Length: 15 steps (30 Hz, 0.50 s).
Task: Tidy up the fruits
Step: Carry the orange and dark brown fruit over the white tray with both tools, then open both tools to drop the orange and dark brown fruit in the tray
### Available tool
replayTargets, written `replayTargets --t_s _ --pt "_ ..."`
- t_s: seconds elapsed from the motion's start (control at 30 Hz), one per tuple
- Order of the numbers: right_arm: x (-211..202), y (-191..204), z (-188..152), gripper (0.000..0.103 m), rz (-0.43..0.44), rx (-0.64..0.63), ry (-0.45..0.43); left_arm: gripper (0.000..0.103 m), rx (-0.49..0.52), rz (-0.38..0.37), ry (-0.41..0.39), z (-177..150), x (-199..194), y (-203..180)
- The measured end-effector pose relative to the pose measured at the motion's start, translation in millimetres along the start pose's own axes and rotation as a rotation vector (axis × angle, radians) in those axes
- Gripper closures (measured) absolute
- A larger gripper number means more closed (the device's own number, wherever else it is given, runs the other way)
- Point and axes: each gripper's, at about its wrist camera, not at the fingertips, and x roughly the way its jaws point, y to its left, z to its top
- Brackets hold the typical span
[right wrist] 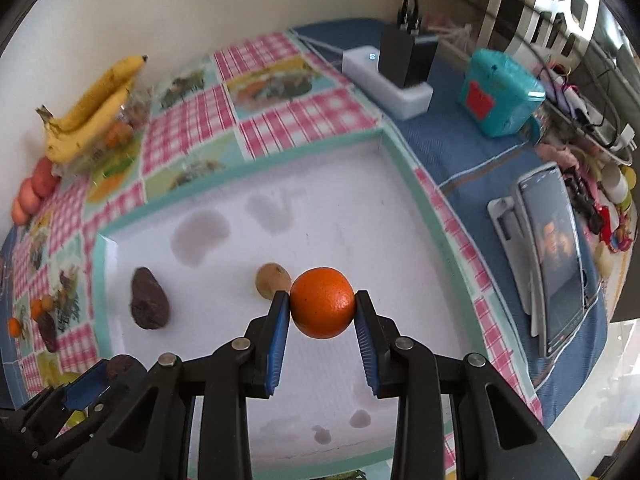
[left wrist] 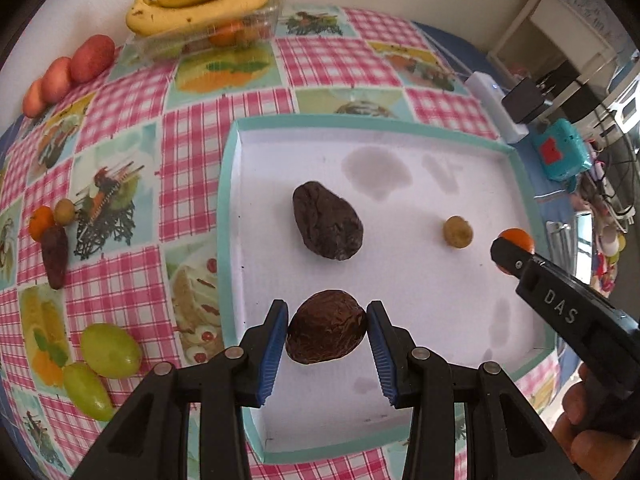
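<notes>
Holding a wrinkly dark brown fruit [left wrist: 327, 327] between its two blue pads, the left tool [left wrist: 327, 330] hangs over the near part of a white tray with a teal rim [left wrist: 228, 184]. The right tool [right wrist: 322, 305] is pinching a small orange [right wrist: 322, 302] over the same tray. Inside the tray lie another dark wrinkly fruit [left wrist: 328, 226] and a small yellow-brown round fruit [left wrist: 457, 232], well apart from each other. The tray sits on a desk with a pink checked cloth [left wrist: 192, 152]. On the cloth to the left are two green grapes [left wrist: 102, 364], touching each other. Farther back, bananas [left wrist: 200, 0] rest on a clear plastic box [left wrist: 224, 34], and red fruits [left wrist: 72, 70] sit in a row beside it.
</notes>
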Motion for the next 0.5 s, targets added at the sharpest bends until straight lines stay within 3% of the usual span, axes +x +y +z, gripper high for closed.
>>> replayTargets --t_s 0.5 --pt "28 -2 -3 0.069 -0.024 -0.008 0.063 0.06 0.011 0.027 0.031 -2 25 -8"
